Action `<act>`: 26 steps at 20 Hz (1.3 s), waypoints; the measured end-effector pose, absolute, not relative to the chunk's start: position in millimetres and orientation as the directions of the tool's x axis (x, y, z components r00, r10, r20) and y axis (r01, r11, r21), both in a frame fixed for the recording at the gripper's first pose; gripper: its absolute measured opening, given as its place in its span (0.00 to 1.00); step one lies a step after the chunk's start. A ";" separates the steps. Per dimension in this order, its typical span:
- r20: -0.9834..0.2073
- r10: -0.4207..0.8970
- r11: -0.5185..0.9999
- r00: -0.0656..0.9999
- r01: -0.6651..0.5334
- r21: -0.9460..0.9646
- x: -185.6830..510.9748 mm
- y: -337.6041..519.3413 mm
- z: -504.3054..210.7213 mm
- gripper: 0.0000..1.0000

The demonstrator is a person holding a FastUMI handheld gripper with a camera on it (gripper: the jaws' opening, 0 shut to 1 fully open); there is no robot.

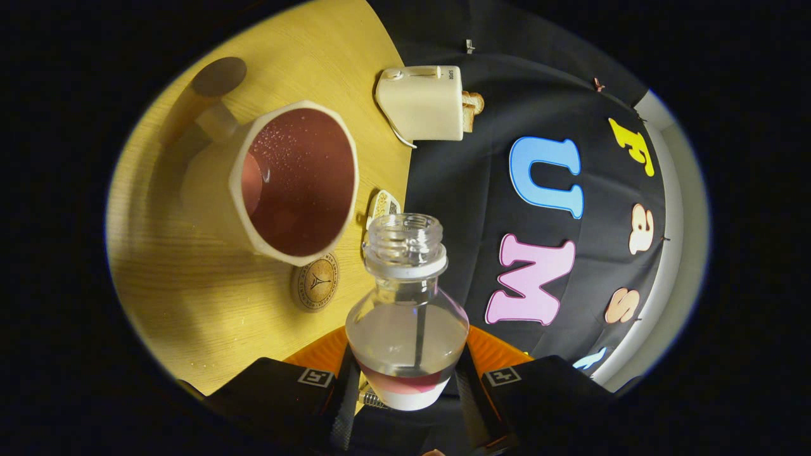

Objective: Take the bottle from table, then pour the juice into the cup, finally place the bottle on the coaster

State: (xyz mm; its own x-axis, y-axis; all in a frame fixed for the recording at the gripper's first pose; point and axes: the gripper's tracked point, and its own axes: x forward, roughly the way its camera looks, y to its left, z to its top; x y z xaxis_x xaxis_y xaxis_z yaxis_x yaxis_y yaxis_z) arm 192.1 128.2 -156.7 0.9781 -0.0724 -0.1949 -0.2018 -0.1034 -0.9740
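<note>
The hand-held gripper (405,380) pinches the nearly empty bottle (407,329) with both fingers, its open neck pointing ahead, and the round coaster (315,282) lies on the tabletop (190,304) just ahead to the left, beside the full cup (294,180).

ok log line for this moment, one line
phase: pouring | fingers: shut on clear glass bottle, uncapped, tilted | cream faceted cup: holds red juice | round cork coaster: bare, beside cup

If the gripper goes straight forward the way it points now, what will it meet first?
The gripper is shut on the bottle, so the bottle's open mouth leads. Straight ahead of it lies the booth wall, probably the first contact. The cup and toaster sit off to the sides. Depth is unclear.
</note>
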 end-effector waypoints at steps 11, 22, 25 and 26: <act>-0.165 -0.006 -0.283 0.986 -0.160 -0.946 198.5 134.3 -151.0 0.71; -0.150 0.030 -0.381 0.988 -0.128 -0.916 205.7 137.6 -146.8 0.71; -0.145 0.038 -0.391 0.989 -0.119 -0.913 201.3 137.2 -146.1 0.71; -0.144 0.038 -0.393 0.989 -0.117 -0.912 202.4 138.1 -145.9 0.71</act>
